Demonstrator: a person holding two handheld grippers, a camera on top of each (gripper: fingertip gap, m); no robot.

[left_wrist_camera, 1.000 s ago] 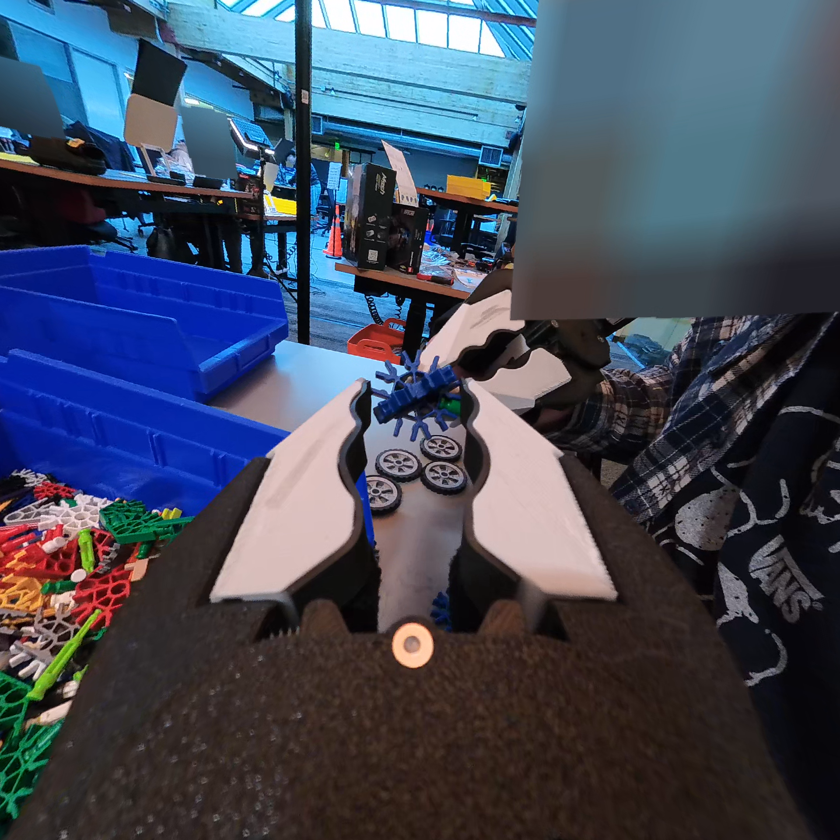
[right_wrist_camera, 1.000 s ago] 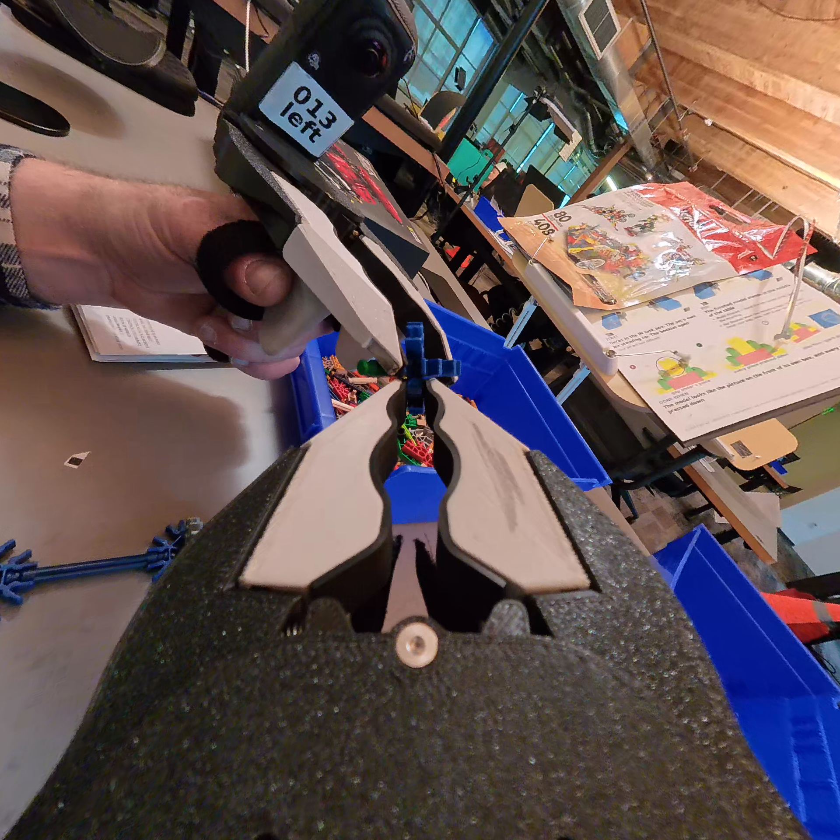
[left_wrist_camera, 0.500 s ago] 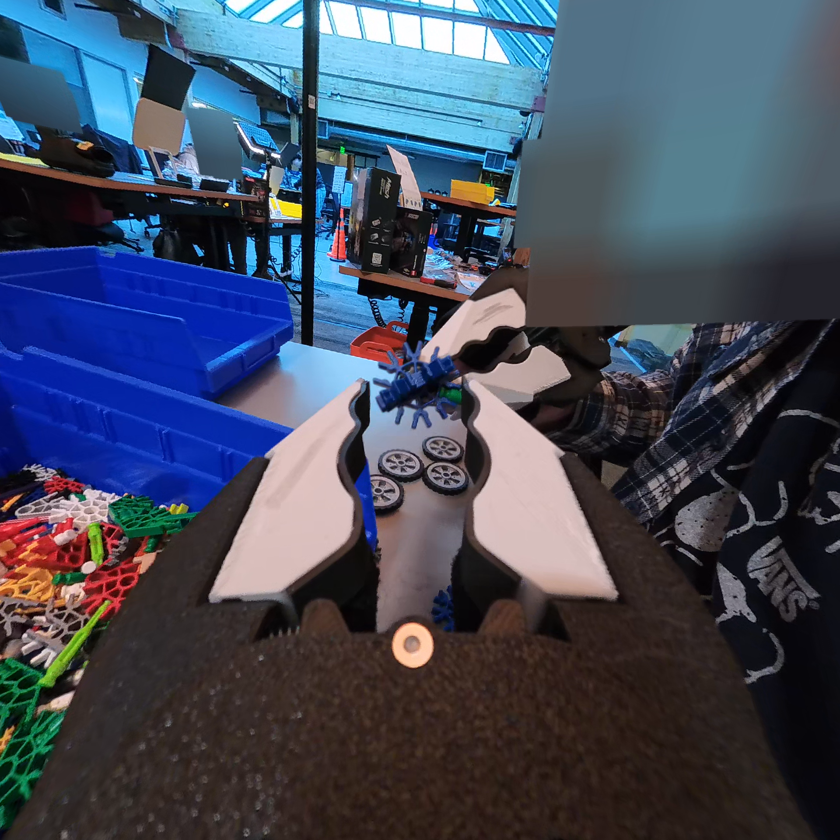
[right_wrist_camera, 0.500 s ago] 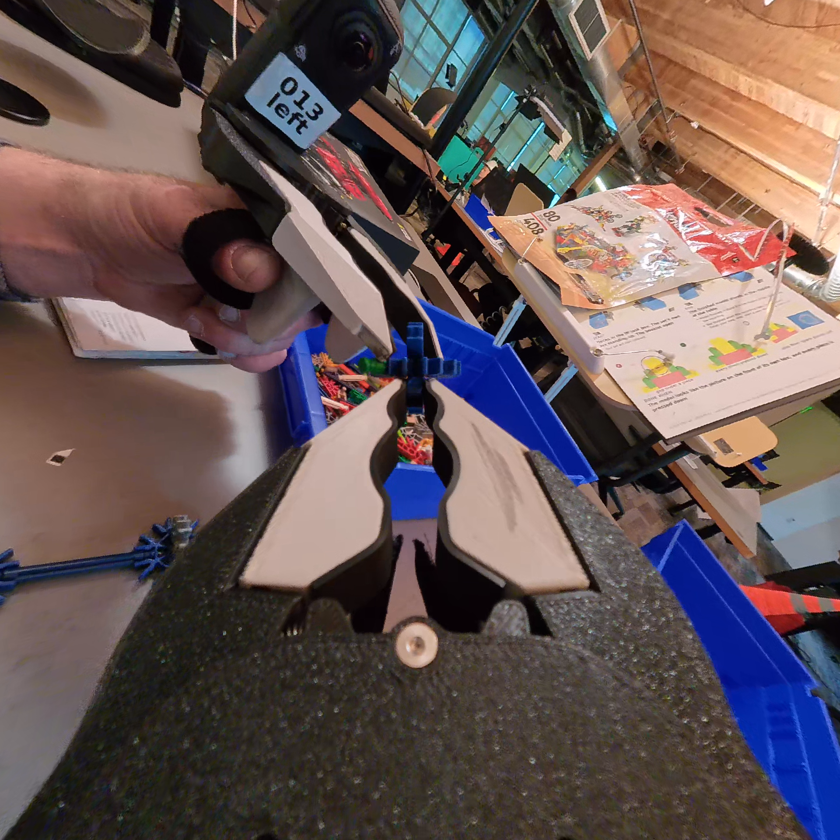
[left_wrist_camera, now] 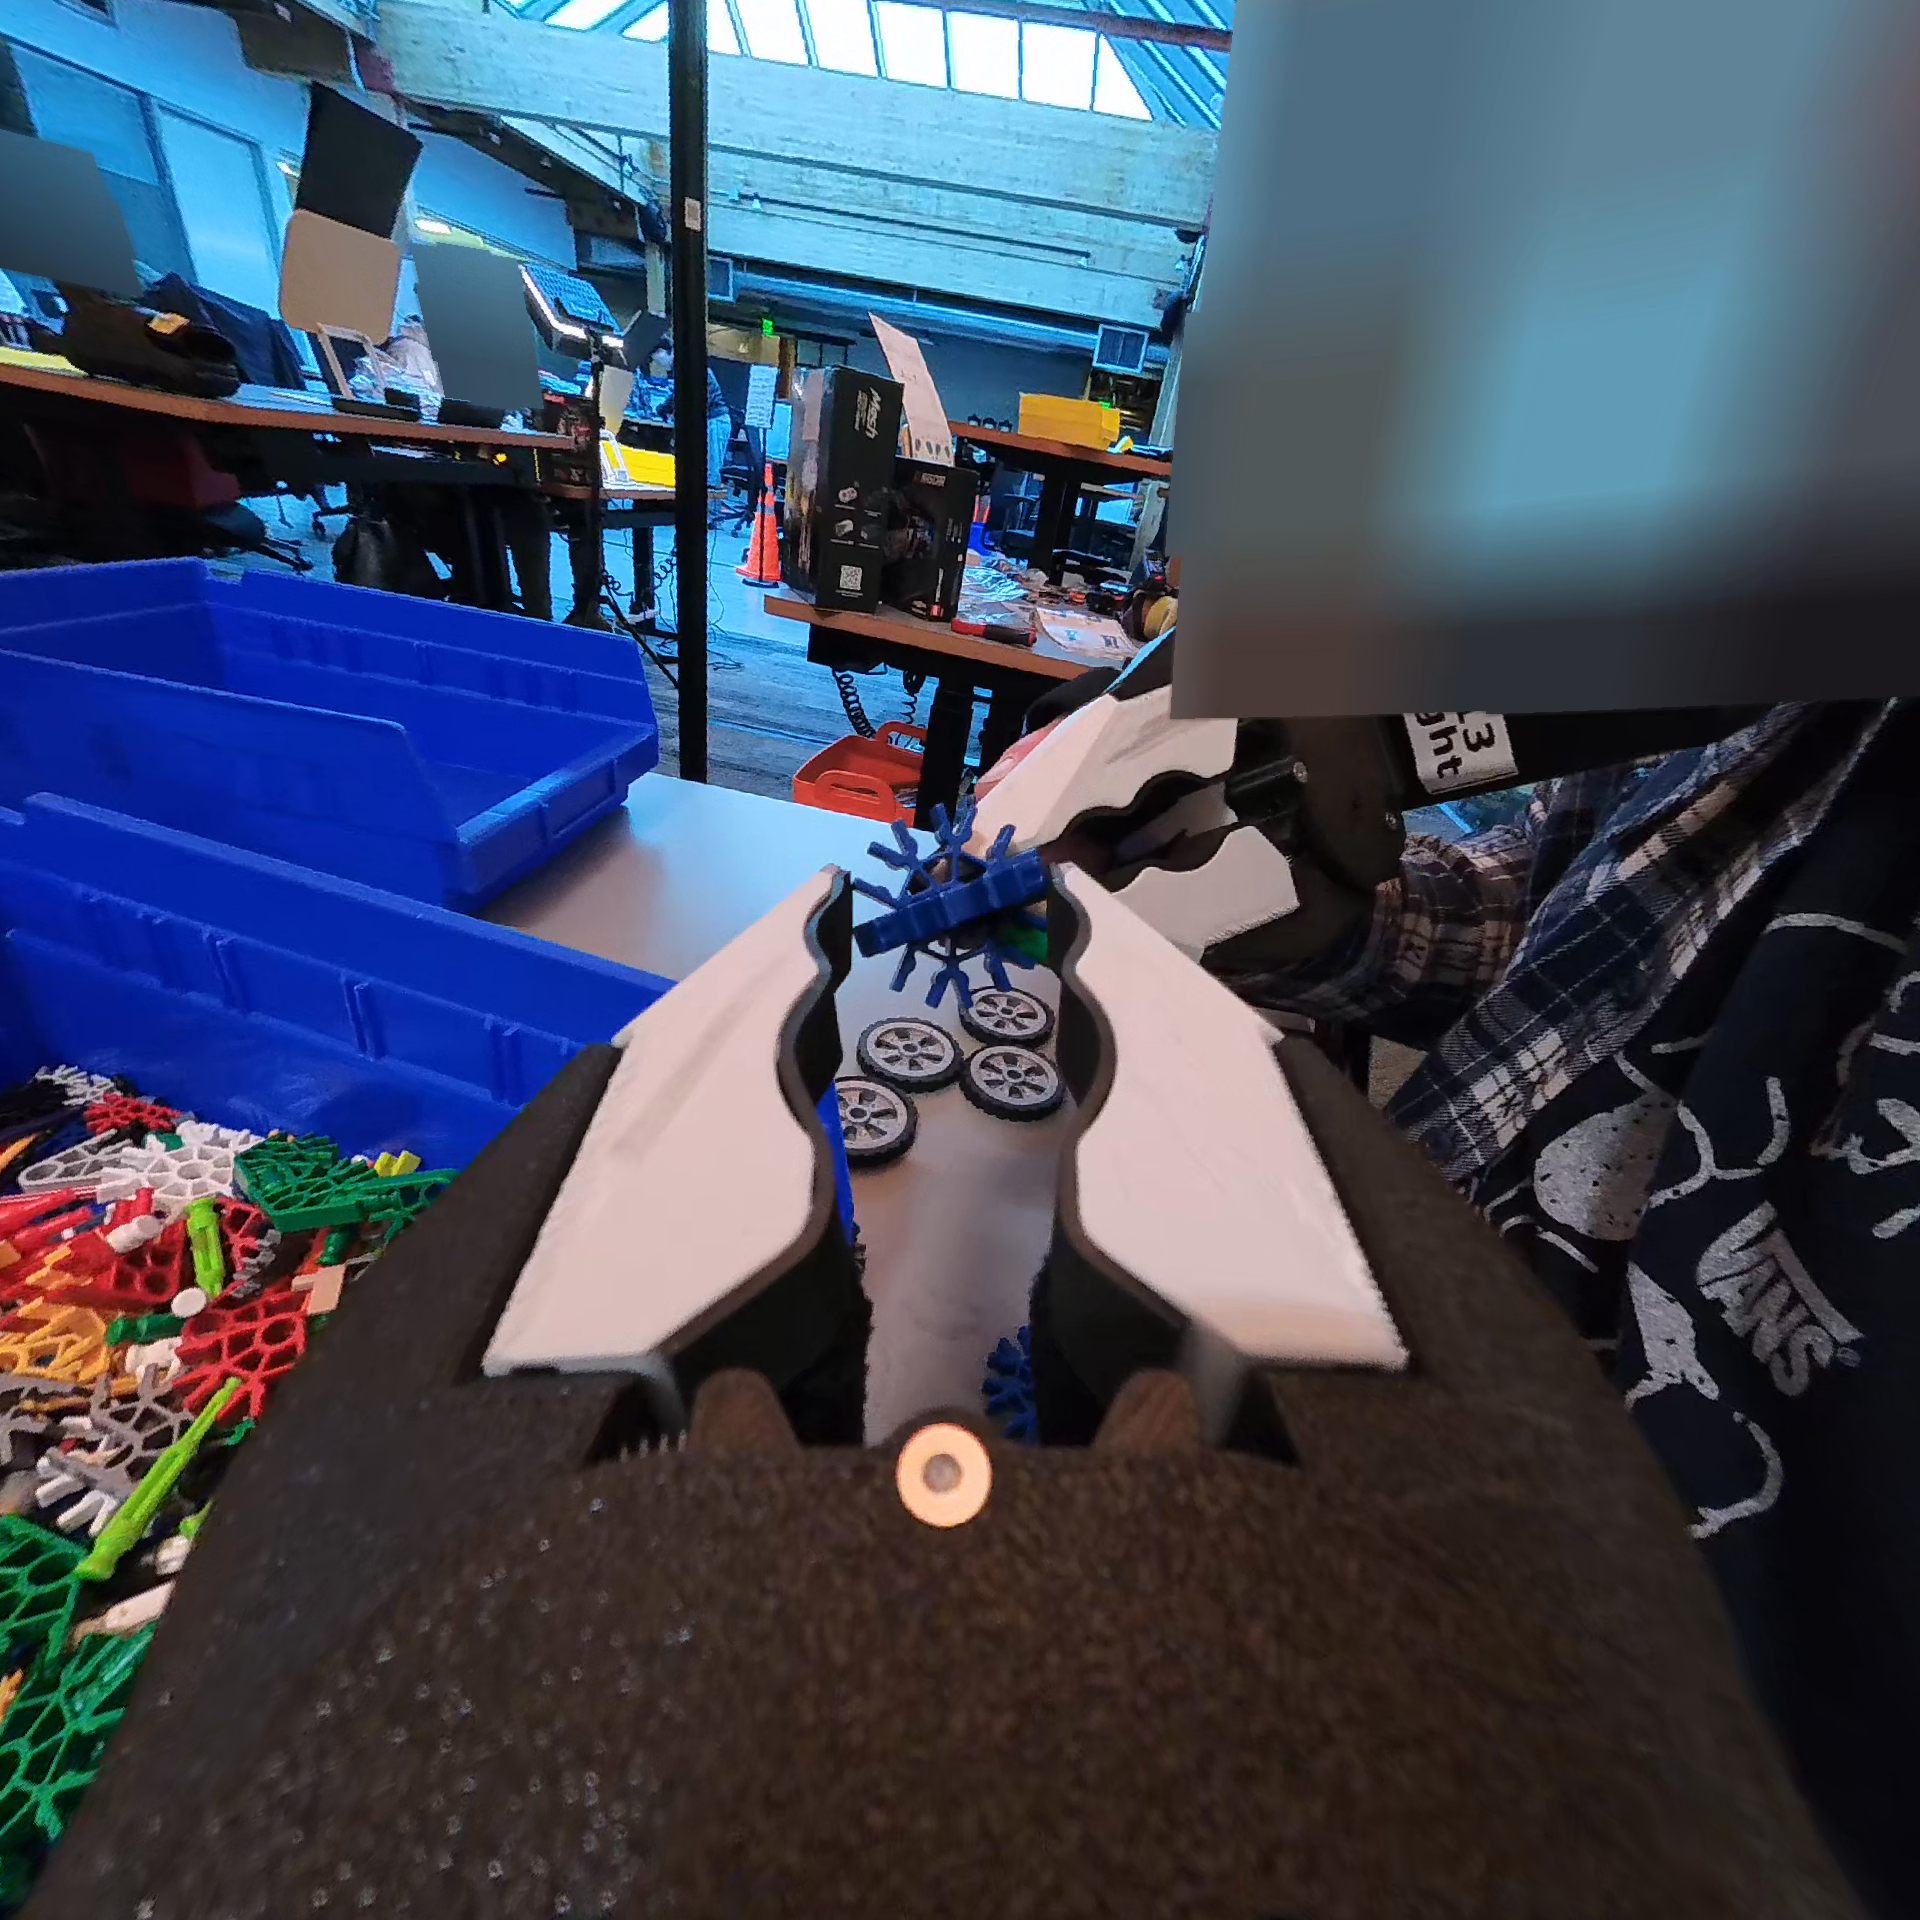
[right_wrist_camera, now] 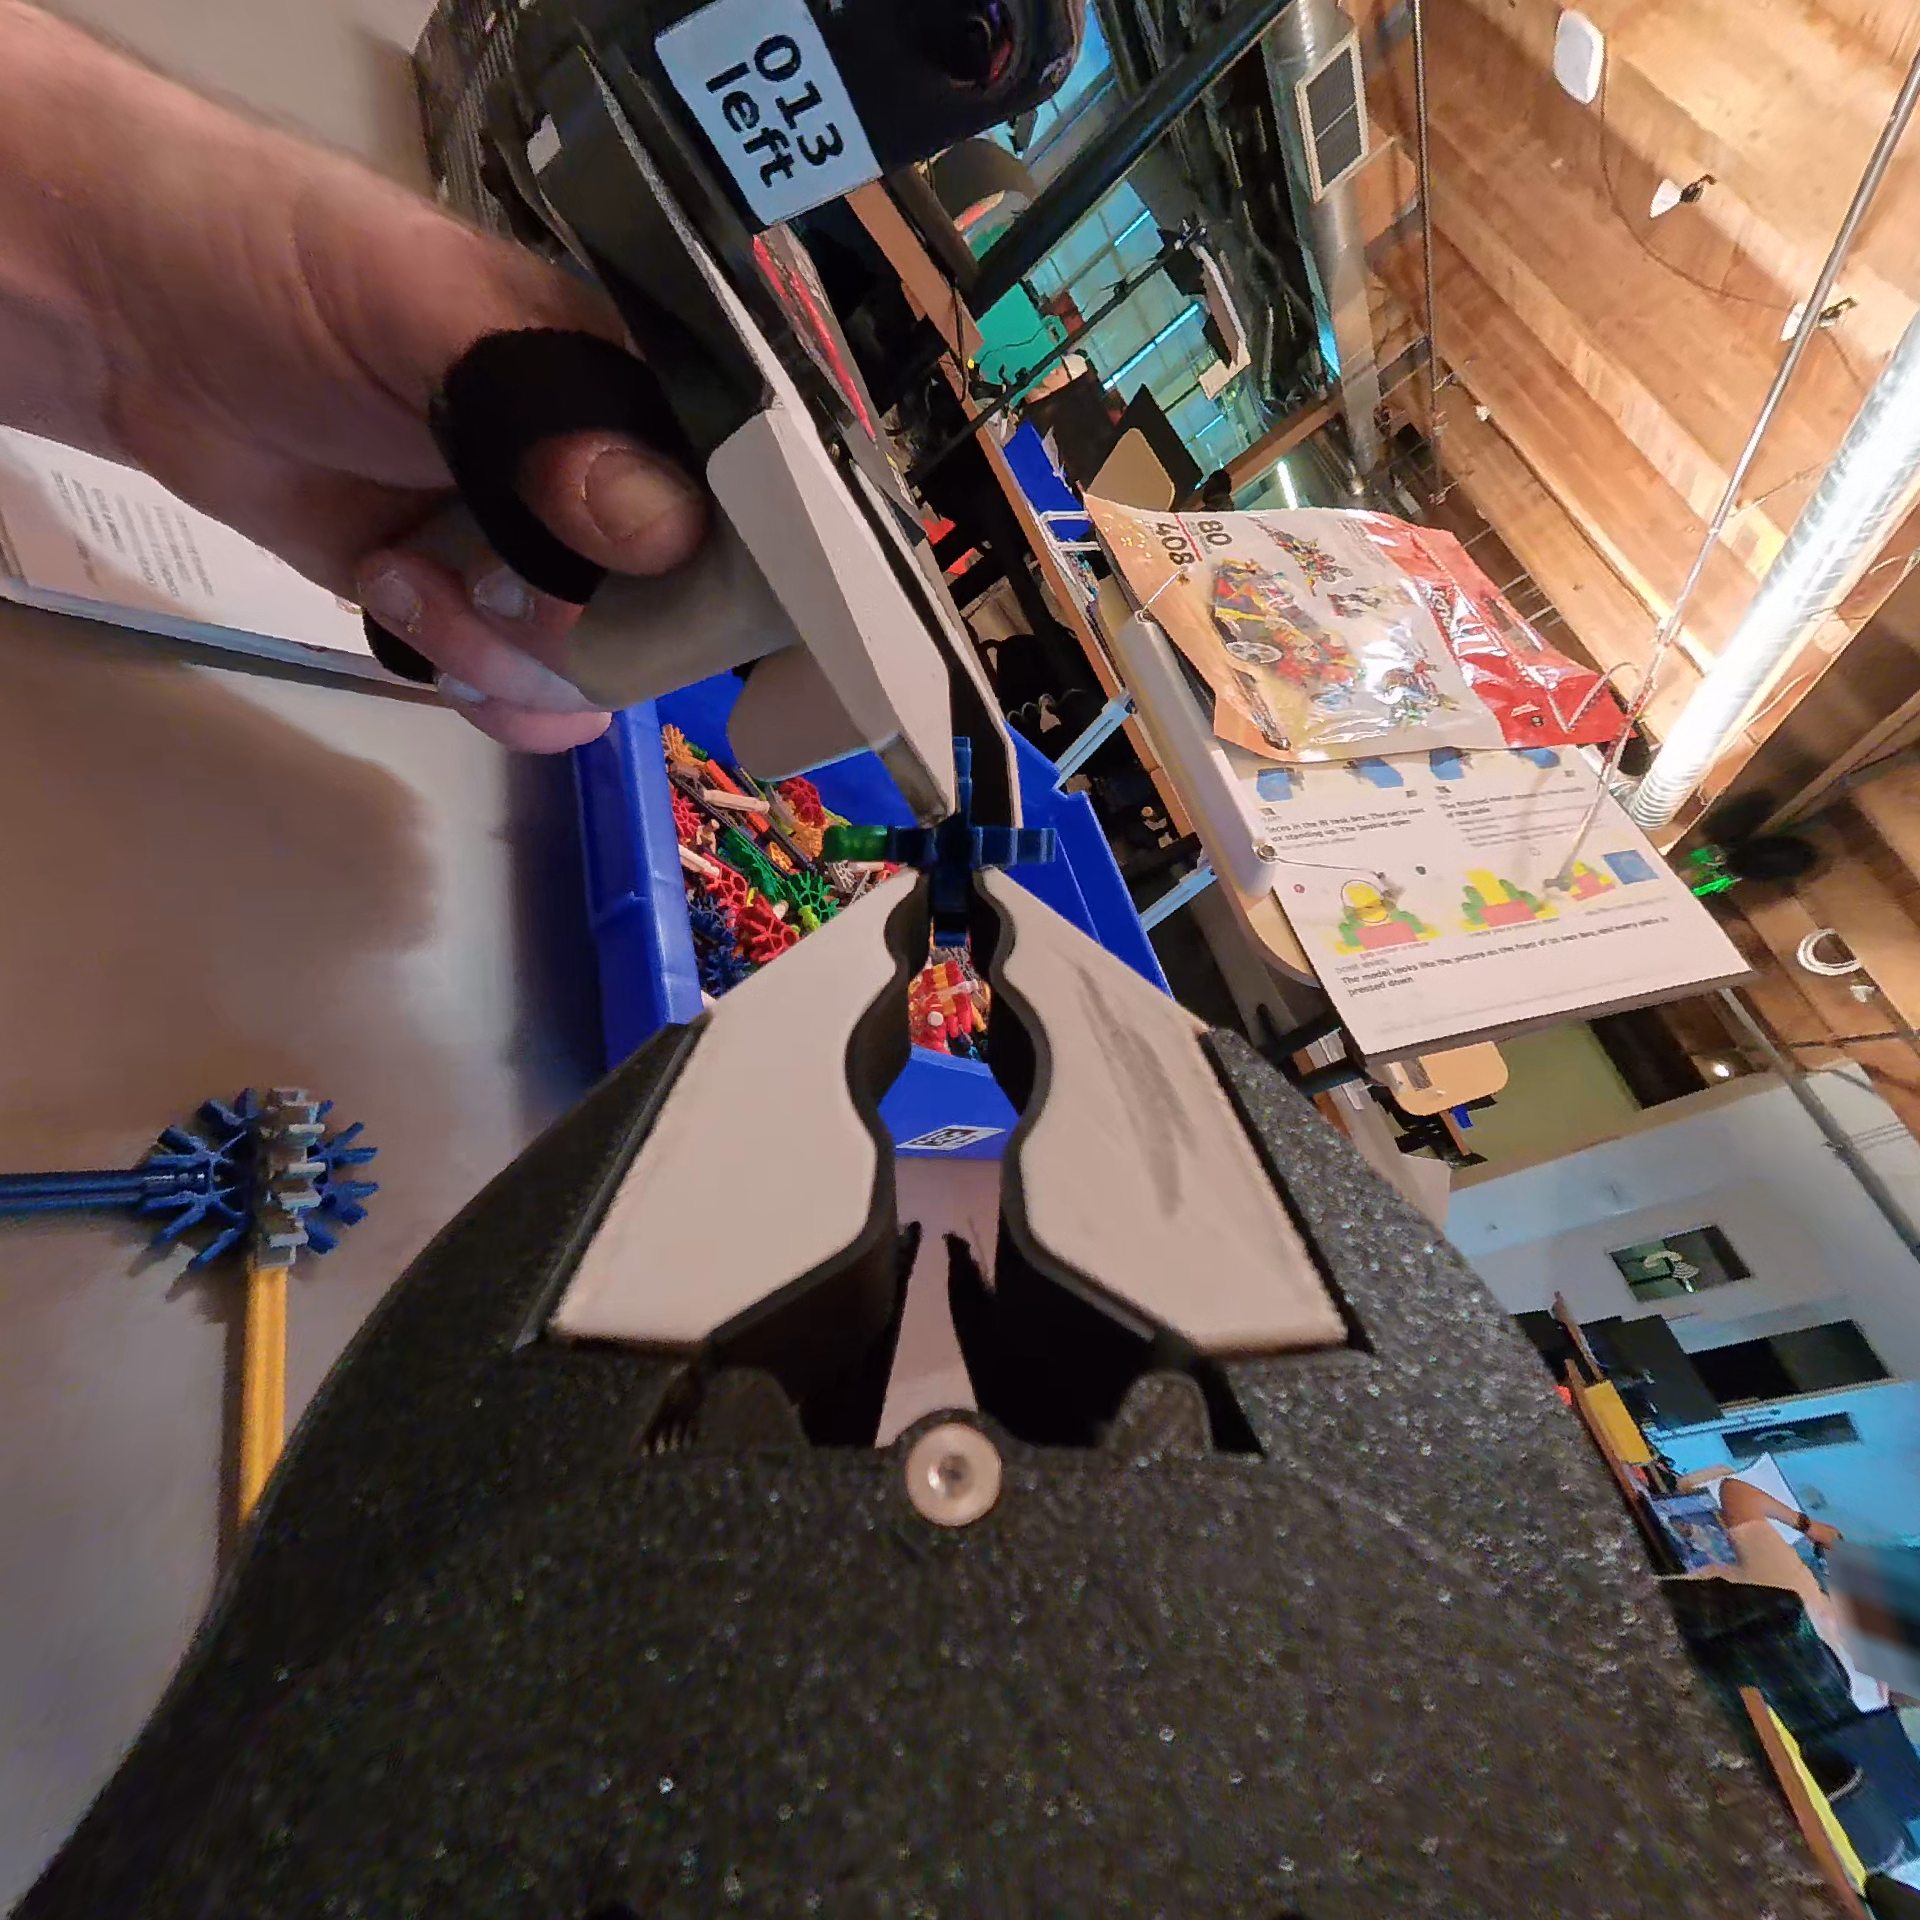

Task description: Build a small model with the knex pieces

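Left wrist view: left gripper (left_wrist_camera: 948, 906) clenched on a blue plastic snowflake-shaped connector assembly (left_wrist_camera: 951, 906), held between the fingertips above the grey worktop (left_wrist_camera: 717, 862). A short green rod end (left_wrist_camera: 1023, 940) shows at the assembly's 4 o'clock side. Right gripper (left_wrist_camera: 1049, 862) comes in from 2 o'clock, tips touching the same assembly. Four small grey spoked wheels (left_wrist_camera: 951, 1060) lie on the worktop just below the held piece. Blue plastic bin of mixed coloured construction pieces (left_wrist_camera: 312, 997) at 9 o'clock; a second blue bin (left_wrist_camera: 343, 727) behind it at 10 o'clock. Plaid-sleeved arm (left_wrist_camera: 1475, 935) at 3 o'clock.

Right wrist view: right gripper (right_wrist_camera: 951, 883) clenched on a lower spoke of the blue connector assembly (right_wrist_camera: 956, 847). Left gripper (right_wrist_camera: 956, 795) descends from 11 o'clock, grasping the assembly from above, with a bare hand (right_wrist_camera: 312, 416) on its handle. Green rod end (right_wrist_camera: 857, 840) projects toward 9 o'clock. Bin of coloured pieces (right_wrist_camera: 623, 883) directly behind. On the worktop (right_wrist_camera: 208, 831) at 8 o'clock: a blue snowflake and grey gear cluster on blue and yellow rods (right_wrist_camera: 260, 1174). Printed instruction sheet on a tilted board (right_wrist_camera: 1455, 914) at 3 o'clock
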